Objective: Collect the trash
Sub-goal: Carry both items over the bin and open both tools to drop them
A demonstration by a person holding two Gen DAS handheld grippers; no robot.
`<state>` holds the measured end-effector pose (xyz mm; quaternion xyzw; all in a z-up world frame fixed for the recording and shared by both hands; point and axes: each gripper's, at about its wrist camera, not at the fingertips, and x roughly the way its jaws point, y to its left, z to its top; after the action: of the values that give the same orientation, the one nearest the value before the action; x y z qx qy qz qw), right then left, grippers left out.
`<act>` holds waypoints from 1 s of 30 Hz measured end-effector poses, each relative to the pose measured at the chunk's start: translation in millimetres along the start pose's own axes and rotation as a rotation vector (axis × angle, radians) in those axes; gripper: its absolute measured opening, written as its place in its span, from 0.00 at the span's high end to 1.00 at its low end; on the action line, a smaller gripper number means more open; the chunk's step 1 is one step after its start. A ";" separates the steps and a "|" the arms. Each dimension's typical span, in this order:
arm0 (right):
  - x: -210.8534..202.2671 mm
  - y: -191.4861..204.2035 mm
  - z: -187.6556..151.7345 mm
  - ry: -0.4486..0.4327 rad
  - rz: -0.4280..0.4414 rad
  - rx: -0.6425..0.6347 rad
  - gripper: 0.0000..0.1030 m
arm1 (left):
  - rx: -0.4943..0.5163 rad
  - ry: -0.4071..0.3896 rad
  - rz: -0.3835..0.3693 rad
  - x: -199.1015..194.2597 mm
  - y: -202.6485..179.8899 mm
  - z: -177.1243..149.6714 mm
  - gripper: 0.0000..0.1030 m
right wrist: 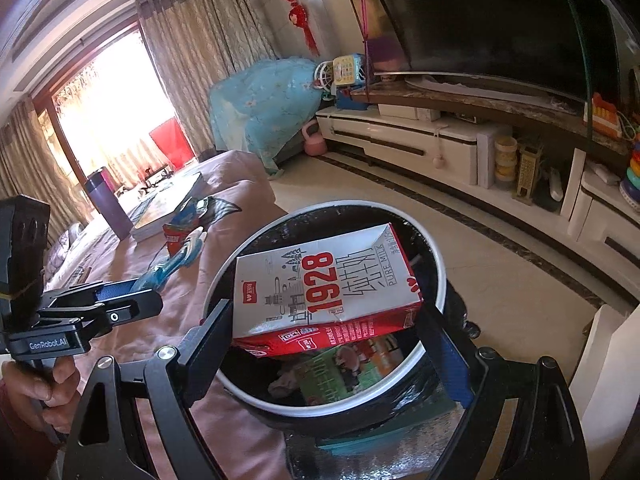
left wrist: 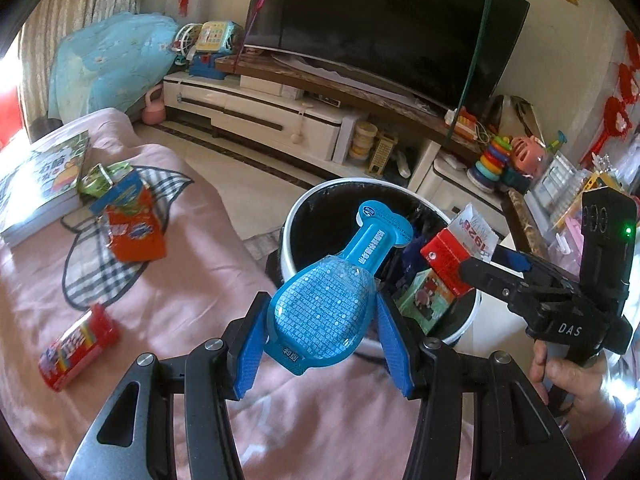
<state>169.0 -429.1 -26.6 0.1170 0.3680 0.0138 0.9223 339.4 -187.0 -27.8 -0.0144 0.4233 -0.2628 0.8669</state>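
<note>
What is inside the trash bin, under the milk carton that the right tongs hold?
Under the milk carton, the trash bin holds a green printed package and a small crumpled pale scrap. The carton hides the rest of the bin's inside.

sunlit curtained window point(right wrist: 116, 120), pale tiled floor point(right wrist: 460, 248), white tv cabinet point(right wrist: 400, 140) (perhaps marble-topped) under a dark television point(right wrist: 480, 16).
</note>
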 end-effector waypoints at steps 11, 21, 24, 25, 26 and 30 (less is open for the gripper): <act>9.3 -8.2 6.0 0.036 -0.006 -0.019 0.12 | 0.015 0.029 0.010 29.6 -9.4 17.7 0.50; 17.4 -10.6 9.3 0.057 -0.017 -0.041 0.12 | 0.012 0.046 0.013 46.9 -13.9 27.5 0.50; 18.1 -10.2 9.9 0.061 -0.015 -0.045 0.12 | 0.012 0.051 0.014 49.9 -13.9 28.4 0.50; 18.2 -10.1 10.0 0.063 -0.015 -0.047 0.12 | 0.010 0.053 0.013 50.3 -14.4 28.4 0.50; 18.5 -9.7 10.2 0.064 -0.016 -0.050 0.12 | 0.007 0.055 0.010 50.3 -13.9 29.0 0.49; 18.5 -10.0 10.1 0.072 -0.016 -0.056 0.11 | -0.005 0.059 0.005 49.8 -10.8 29.1 0.41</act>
<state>188.8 -438.8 -34.3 0.0875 0.4014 0.0209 0.9115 381.2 -225.4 -42.6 -0.0077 0.4492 -0.2596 0.8548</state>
